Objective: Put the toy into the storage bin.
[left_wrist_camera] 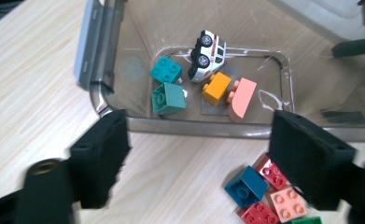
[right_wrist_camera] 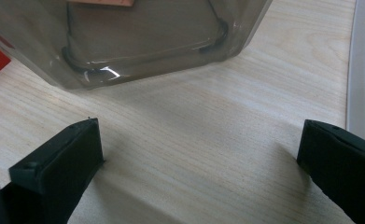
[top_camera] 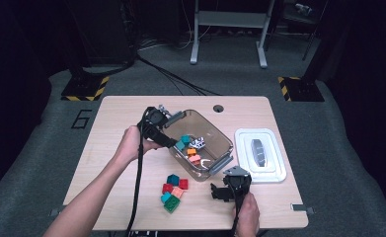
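High view: you hold the left gripper (top_camera: pixel 173 140) at the near-left edge of the box (top_camera: pixel 215 126), and the right gripper (top_camera: pixel 219 192) low over the tabletop (top_camera: pixel 126 106) by the box's near corner. In the left gripper view your left fingers (left_wrist_camera: pixel 101 158) are spread wide with nothing between them. In the right gripper view your right fingers (right_wrist_camera: pixel 63 161) are spread wide too, with bare wood between them and the box wall (right_wrist_camera: pixel 171 42) just ahead. It looks like you are putting toy bricks into the box. Some are already inside: two teal bricks (left_wrist_camera: pixel 167 86), an orange brick (left_wrist_camera: pixel 216 87), a pink piece (left_wrist_camera: pixel 242 98) and a toy car (left_wrist_camera: pixel 208 56). The pile (top_camera: pixel 174 191) left to move sits on the tabletop just in front of the box, between your two hands. It has blue, red, pink, teal and green bricks, all touching. In the left gripper view the blue brick (left_wrist_camera: pixel 245 185) lies near the right-hand finger, low and off to that side, not in the gap. So the left gripper would have to swing toward the pile and come down. The right gripper is closer to the pile, which lies off to its left. I think the right one has the shorter trip. The bricks are square, so no side is the long one. The white lid (top_camera: pixel 259 154) lies to the right of the box.
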Tool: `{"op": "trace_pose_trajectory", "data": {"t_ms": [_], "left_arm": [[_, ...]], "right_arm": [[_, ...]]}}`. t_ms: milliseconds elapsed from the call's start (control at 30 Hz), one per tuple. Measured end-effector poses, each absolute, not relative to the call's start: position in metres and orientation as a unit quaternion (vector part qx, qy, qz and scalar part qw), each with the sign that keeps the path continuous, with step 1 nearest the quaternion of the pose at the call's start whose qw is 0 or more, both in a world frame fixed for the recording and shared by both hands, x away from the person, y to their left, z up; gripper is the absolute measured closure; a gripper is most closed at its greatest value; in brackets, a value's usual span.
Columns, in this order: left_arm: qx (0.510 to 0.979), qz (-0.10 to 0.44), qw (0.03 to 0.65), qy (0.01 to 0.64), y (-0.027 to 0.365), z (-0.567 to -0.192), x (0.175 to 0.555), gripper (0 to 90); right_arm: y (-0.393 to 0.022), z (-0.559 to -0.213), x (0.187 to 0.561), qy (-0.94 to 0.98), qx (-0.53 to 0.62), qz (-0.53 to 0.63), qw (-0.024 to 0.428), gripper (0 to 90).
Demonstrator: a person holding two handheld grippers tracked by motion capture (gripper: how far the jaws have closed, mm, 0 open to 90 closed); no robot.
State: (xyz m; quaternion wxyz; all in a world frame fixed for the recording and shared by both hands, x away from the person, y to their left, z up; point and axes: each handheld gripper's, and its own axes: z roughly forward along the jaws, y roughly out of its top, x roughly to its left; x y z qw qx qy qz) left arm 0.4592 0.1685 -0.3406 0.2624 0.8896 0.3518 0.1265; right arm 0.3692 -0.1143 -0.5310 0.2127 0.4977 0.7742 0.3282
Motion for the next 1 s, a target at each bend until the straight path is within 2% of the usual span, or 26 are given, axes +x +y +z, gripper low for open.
{"op": "trace_pose_trajectory", "data": {"t_ms": [400,767,1000], "left_arm": [[0.877,0.151,0.288,0.353,0.195,-0.345,0.418,9.3],[0.884,0.116,0.268,0.366,0.208,-0.391,0.390,6.7],[0.878,0.097,0.285,0.372,0.212,-0.417,0.378,4.0]], "right_arm": [[-0.114,-0.531,0.369,0.774,0.498,0.328,0.213,0.0],[-0.114,-0.531,0.369,0.774,0.498,0.328,0.212,0.0],[-0.114,-0.531,0.369,0.774,0.498,0.328,0.213,0.0]]}}
